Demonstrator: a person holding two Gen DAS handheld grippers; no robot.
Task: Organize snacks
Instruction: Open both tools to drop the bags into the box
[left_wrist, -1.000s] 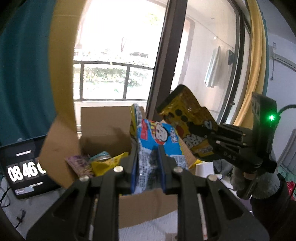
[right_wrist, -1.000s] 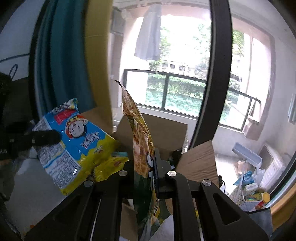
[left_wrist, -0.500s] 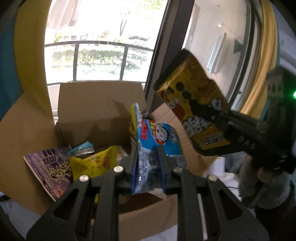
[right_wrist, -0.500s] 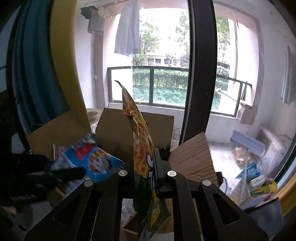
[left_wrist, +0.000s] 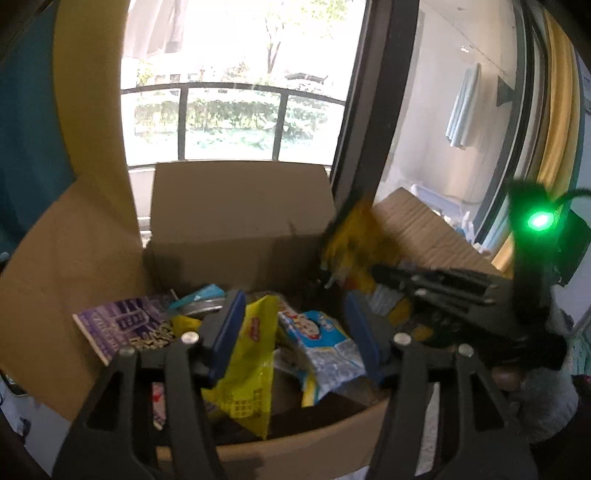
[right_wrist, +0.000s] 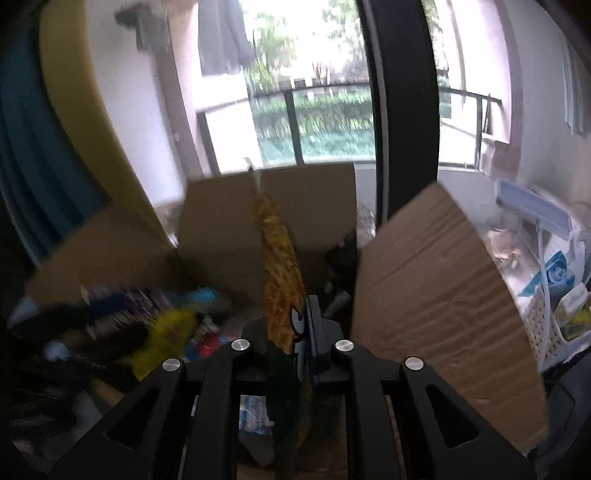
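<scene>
- Snacks are piling up inside the cardboard box (left_wrist: 236, 221), and one more is on its way in!
- Blue-and-white packet (left_wrist: 321, 339) lies loose on the heap in the box, right between the left gripper's (left_wrist: 295, 332) spread fingers, with nothing pinched. That one looks delivered.
- Beside it sits a yellow bag (left_wrist: 247, 354), with a purple packet (left_wrist: 125, 328) leaning on the left wall and a teal-topped tin (left_wrist: 201, 299) behind them.
- Now the right gripper (right_wrist: 291, 332): its fingers are clamped tight on a yellow-and-orange bag (right_wrist: 277, 273), held edge-on and upright over the right side of the box.
- From the left camera that same bag (left_wrist: 354, 251) is a blur at the box's right wall, so it is moving fast; the gripper (left_wrist: 436, 291) carrying it reaches in over the right flap.
- My read: most of the job is done. At least four items are in the box, and this bag appears to be the one remaining to drop.
- What's left is to let go once the bag is low enough to settle on the pile, not on the rim.
- Whether more snacks wait outside the box, I can't tell; a white basket (right_wrist: 546, 325) of odds and ends stands off to the right.
</scene>
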